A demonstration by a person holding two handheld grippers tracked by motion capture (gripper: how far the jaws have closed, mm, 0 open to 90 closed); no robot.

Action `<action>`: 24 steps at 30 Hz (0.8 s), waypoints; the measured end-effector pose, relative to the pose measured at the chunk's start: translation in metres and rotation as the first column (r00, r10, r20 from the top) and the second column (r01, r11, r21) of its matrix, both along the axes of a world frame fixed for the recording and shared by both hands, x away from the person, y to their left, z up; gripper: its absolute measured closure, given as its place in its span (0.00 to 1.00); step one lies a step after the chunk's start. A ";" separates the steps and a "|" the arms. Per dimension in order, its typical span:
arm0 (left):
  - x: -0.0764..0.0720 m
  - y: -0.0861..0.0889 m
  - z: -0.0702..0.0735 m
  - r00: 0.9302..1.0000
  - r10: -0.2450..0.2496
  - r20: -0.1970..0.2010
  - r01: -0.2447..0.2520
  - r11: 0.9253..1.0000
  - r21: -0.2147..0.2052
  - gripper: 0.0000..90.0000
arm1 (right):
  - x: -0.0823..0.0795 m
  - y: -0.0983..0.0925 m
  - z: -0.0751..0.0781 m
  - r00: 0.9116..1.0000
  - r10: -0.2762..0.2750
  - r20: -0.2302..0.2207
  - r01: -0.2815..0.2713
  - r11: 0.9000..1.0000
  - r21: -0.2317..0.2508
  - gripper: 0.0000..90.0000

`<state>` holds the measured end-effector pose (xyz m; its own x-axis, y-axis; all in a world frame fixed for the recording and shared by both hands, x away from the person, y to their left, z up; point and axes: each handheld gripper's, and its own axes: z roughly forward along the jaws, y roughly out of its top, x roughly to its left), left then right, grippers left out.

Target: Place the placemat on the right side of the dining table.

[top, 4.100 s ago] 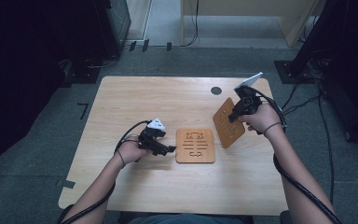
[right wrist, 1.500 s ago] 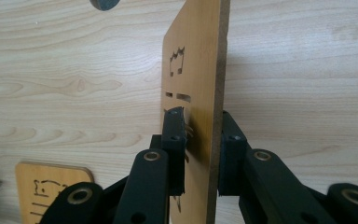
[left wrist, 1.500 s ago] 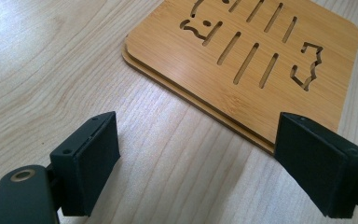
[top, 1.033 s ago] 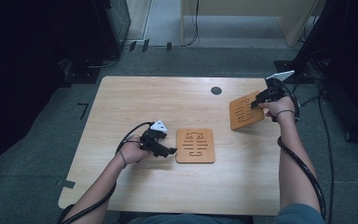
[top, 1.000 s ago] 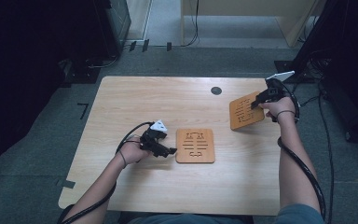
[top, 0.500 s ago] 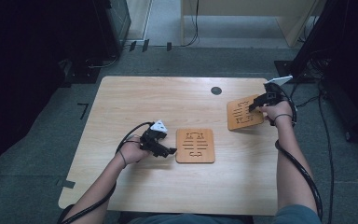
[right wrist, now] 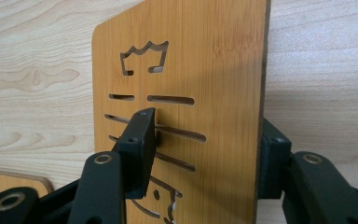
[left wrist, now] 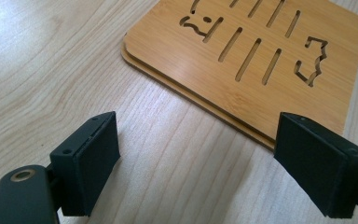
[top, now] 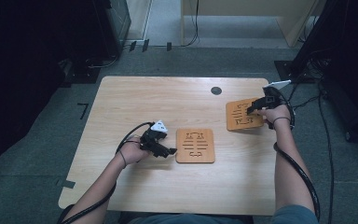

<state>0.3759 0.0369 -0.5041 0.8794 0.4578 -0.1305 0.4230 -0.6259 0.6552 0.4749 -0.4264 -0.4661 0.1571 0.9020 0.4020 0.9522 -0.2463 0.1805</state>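
My right gripper (top: 255,106) sits at the upper right of the high view, over the right-hand wooden trivet (top: 243,115), which lies near the table's (top: 135,98) right edge, just right of and above the frame's centre. In the right gripper view that trivet (right wrist: 200,70) rises up the middle of the frame between my two black jaws, its crown cut-out toward the top and its slots lower down. The left pad (right wrist: 140,149) stands in front of the slotted face with a sliver of gap showing; the right jaw sits behind the trivet's far edge. My jaws have just been opening, with the board between them, and they stand at a middling width, loose around it, not clamped.

My left gripper (top: 161,147) rests at the lower centre-left of the high view, just beside the left edge of the second trivet (top: 195,145), which lies flat near the middle of the table. In the left gripper view its jaws stand wide, with bare tabletop (left wrist: 42,70) between them; the trivet (left wrist: 261,60) fills the upper right of the frame, its near edge reaching down beside the right pad (left wrist: 317,163). I cannot tell whether that pad touches it.
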 end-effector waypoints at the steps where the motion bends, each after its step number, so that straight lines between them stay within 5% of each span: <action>1: 0.000 0.000 0.000 1.000 0.000 0.000 0.000 1.000 0.000 0.15 | 0.000 0.000 0.000 1.000 0.000 0.000 0.000 1.000 0.000 0.55; 24: -0.001 -0.001 -0.002 1.000 -0.005 0.000 0.005 1.000 0.012 0.15 | 0.001 0.008 -0.016 1.000 0.000 0.000 0.000 1.000 -0.009 0.43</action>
<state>0.3750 0.0356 -0.5060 0.8818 0.4547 -0.1249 0.4195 -0.6356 0.6481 0.4760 -0.4186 -0.4824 0.1569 0.9058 0.3936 0.9522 -0.2446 0.1832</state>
